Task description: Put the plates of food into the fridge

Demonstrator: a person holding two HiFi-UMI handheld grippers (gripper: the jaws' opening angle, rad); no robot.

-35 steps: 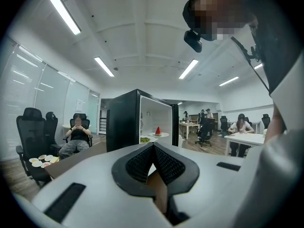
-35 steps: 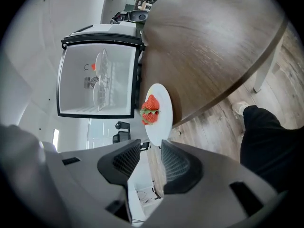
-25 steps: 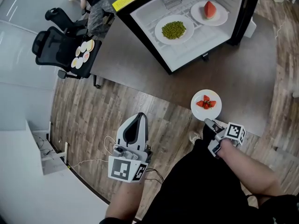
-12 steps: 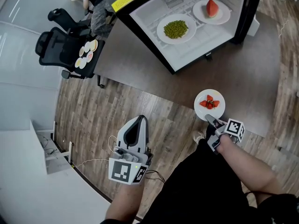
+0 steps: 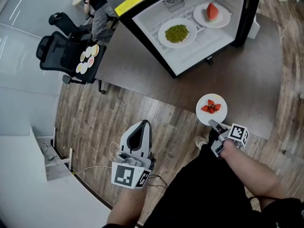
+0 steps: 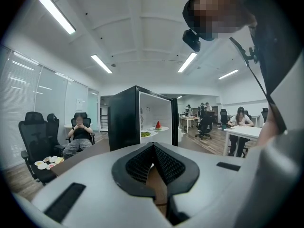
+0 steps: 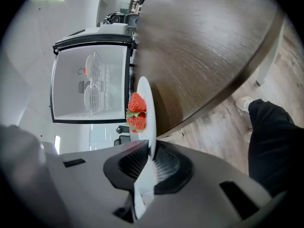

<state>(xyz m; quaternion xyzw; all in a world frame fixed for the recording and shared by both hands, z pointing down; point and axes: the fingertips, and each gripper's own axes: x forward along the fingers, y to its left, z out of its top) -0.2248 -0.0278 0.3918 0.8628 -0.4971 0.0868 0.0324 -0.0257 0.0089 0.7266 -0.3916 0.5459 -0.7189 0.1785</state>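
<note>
A white plate of strawberries is at the near edge of the brown table. My right gripper has just been closing its jaws, and the plate's near rim is between them. In the right gripper view the pads press on the rim of the plate, which shows edge-on. I cannot tell whether the plate rests on the table. The open fridge on the table holds a plate of peas and a plate of watermelon. My left gripper hangs shut and empty over the wooden floor.
A black office chair with several small plates on its seat stands at the table's left end. A seated person is behind it. A white desk fills the lower left. More desks and people are in the room.
The strawberry plate and the right gripper stay almost where they were. The left gripper has not moved. The head view has shifted slightly.
</note>
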